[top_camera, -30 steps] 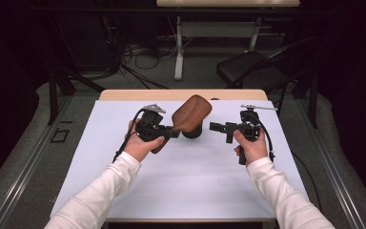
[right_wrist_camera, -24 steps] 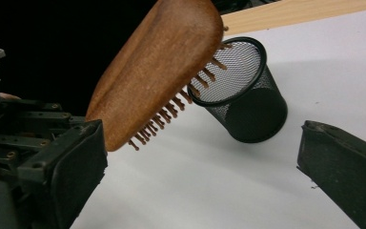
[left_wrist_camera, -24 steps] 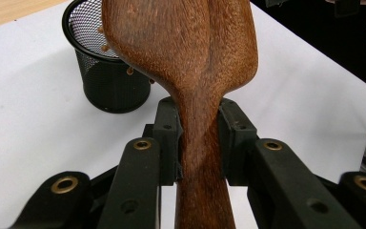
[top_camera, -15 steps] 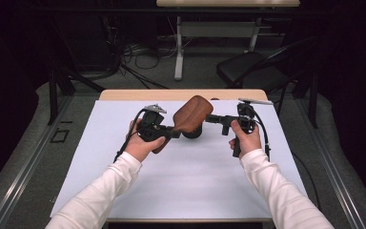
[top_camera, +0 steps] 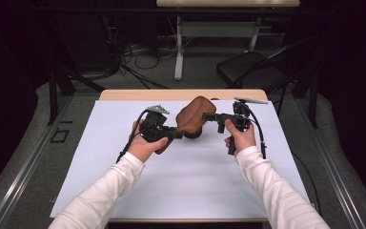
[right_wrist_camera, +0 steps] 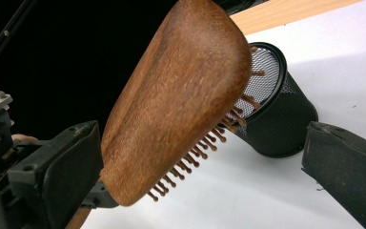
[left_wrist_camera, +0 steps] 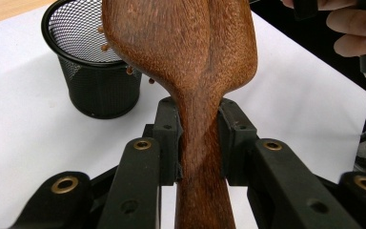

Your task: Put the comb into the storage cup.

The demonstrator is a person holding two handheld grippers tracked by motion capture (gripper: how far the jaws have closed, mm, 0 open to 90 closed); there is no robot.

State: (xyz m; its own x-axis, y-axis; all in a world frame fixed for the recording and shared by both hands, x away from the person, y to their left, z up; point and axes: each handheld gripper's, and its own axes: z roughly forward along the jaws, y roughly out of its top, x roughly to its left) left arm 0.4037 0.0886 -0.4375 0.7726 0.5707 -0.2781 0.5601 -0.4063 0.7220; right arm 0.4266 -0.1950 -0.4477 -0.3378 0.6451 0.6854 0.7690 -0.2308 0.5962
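Left gripper view shows the left tool (left_wrist_camera: 198, 138) pinching the wooden hairbrush (left_wrist_camera: 190, 62) handle above the mesh cup (left_wrist_camera: 95, 90). The right tool (right_wrist_camera: 209, 157), just spread wide around the brush head, could bump it and tip the cup.

Hairbrush (top_camera: 194, 118) above the table (top_camera: 181, 186), mesh cup (left_wrist_camera: 91, 71) behind it.

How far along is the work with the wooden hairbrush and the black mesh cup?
Done: the left gripper is shut on the wooden hairbrush handle, lifted above the table. In hand: the right gripper, jaws open, flanks the brush head. Left: probably a handover, perhaps into the mesh cup.
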